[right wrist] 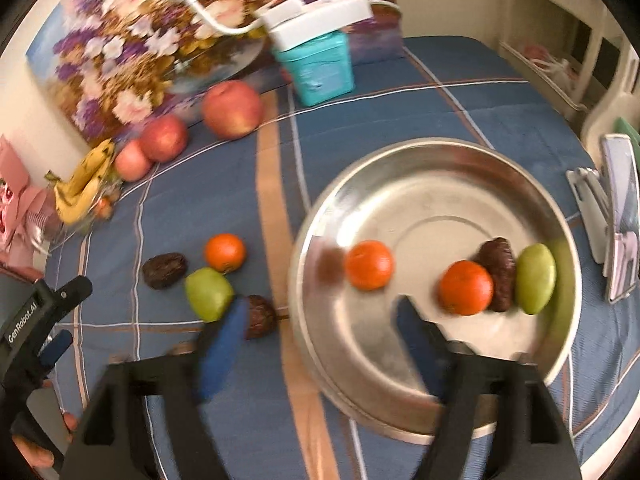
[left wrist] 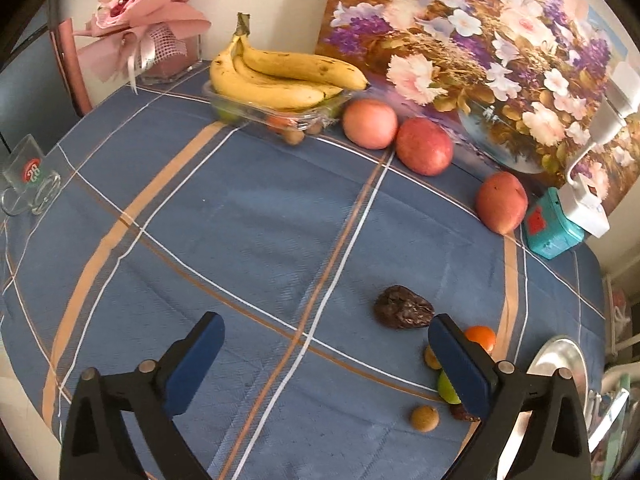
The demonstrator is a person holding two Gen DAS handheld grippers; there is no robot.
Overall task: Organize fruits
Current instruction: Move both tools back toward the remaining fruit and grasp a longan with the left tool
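A round steel plate lies on the blue checked tablecloth and holds two oranges, a dark dried fruit and a green fruit. My right gripper is open and empty over the plate's left rim. Left of the plate lie an orange, a green fruit and two dark dried fruits. My left gripper is open and empty above the cloth, with a dark dried fruit, an orange and a small brown fruit to its right.
Three apples and a banana bunch on a clear tray stand at the back by a flower painting. A teal box, a glass mug and a pink bouquet sit near the table's edges.
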